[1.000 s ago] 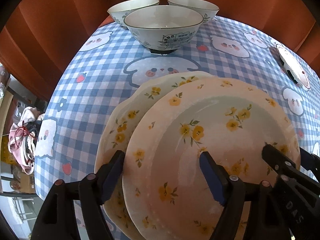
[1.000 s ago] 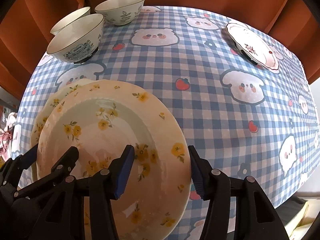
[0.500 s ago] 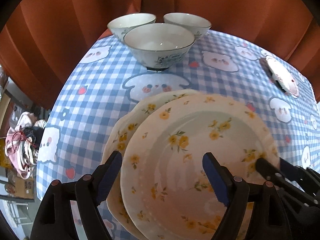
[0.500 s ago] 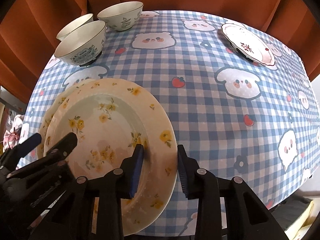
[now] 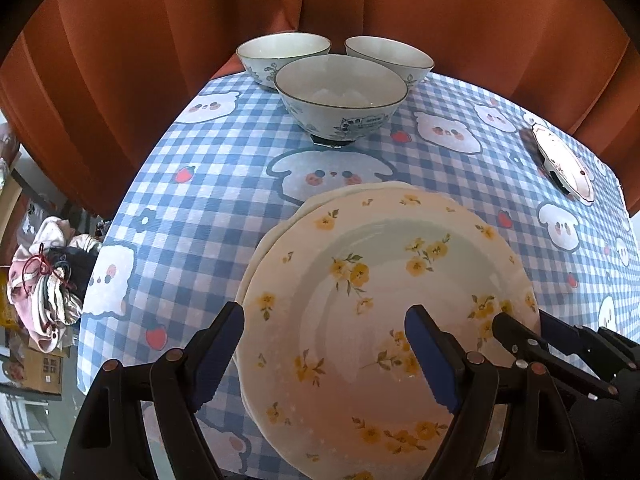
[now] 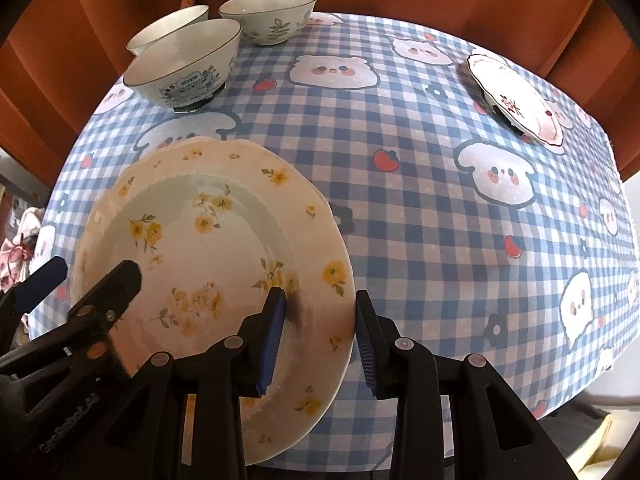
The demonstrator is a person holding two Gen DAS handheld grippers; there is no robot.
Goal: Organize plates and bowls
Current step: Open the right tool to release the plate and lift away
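Both grippers are seen over a yellow-flowered plate point(image 6: 208, 248) that lies on top of a second, similar plate point(image 5: 276, 236), whose rim peeks out at about ten o'clock in the left wrist view. The right gripper point(image 6: 320, 332) is set astride the top plate's rim at about four o'clock; its jaws have just been closing, with the rim between them. The inner pad point(image 6: 272, 332) appears to be pressed on the plate's upper face, while a sliver of tablecloth is seen between the rim and the outer pad, so a firm clamp cannot be confirmed. The left gripper point(image 5: 324, 356) is held wide apart, one finger point(image 5: 428, 360) over the plate's well and the other outside the rim at about eight o'clock, with nothing gripped.

Three patterned bowls point(image 5: 340, 96) are grouped close together at twelve o'clock on the checked tablecloth point(image 6: 420, 208), near the far edge. A small plate with a red motif point(image 6: 516, 96) is placed well apart at two o'clock. An orange curtain point(image 5: 160, 60) is hung behind the table
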